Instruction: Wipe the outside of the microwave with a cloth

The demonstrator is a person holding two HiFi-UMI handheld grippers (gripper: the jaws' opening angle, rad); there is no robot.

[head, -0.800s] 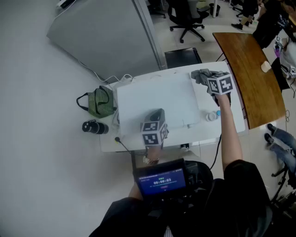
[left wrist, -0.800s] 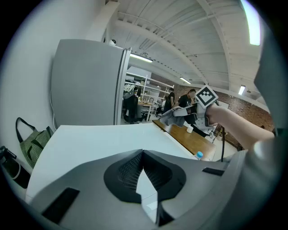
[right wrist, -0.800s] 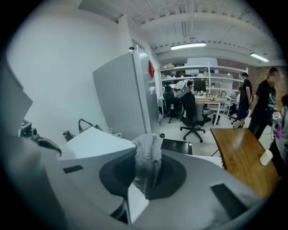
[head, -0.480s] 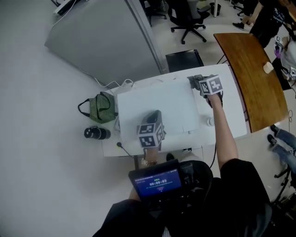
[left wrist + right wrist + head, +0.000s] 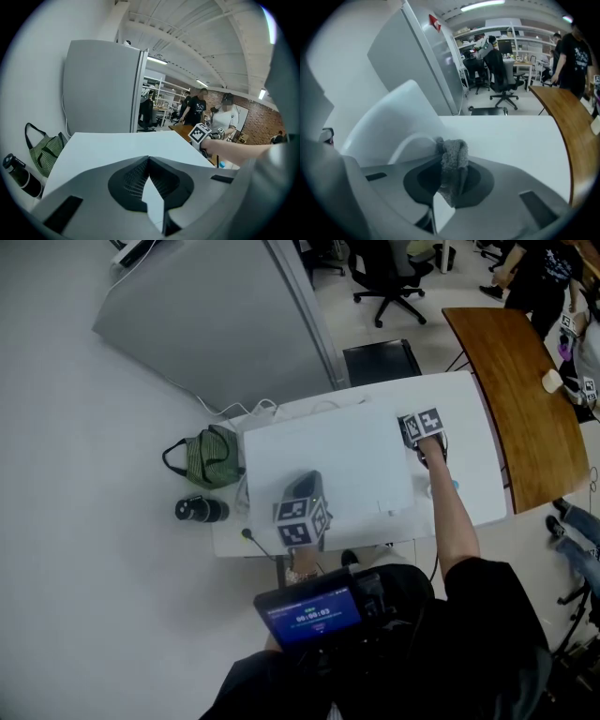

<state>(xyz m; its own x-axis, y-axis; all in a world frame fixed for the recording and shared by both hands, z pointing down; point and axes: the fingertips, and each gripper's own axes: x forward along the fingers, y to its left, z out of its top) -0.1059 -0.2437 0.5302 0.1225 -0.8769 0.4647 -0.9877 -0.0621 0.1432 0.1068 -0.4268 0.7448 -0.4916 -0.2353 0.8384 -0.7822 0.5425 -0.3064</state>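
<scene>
Cloth of grey fuzzy fabric [image 5: 453,157] is pinched between the jaws of your right gripper [image 5: 451,169], just beside the right flank of the white boxy microwave [image 5: 323,463] on the white tabletop [image 5: 469,432]. Your left gripper [image 5: 149,161] hangs over the microwave's top near its front edge, jaws pressed together, nothing between them. A green striped bag [image 5: 210,456] and a dark bottle [image 5: 199,510] lie left of the microwave.

The white box-shaped microwave [image 5: 328,465] sits mid-frame in the head view, flat top up. The grey fuzzy cloth [image 5: 452,159], bunched and upright at lower centre, is pinched in the right gripper [image 5: 449,187], just beside the microwave's rounded edge.
</scene>
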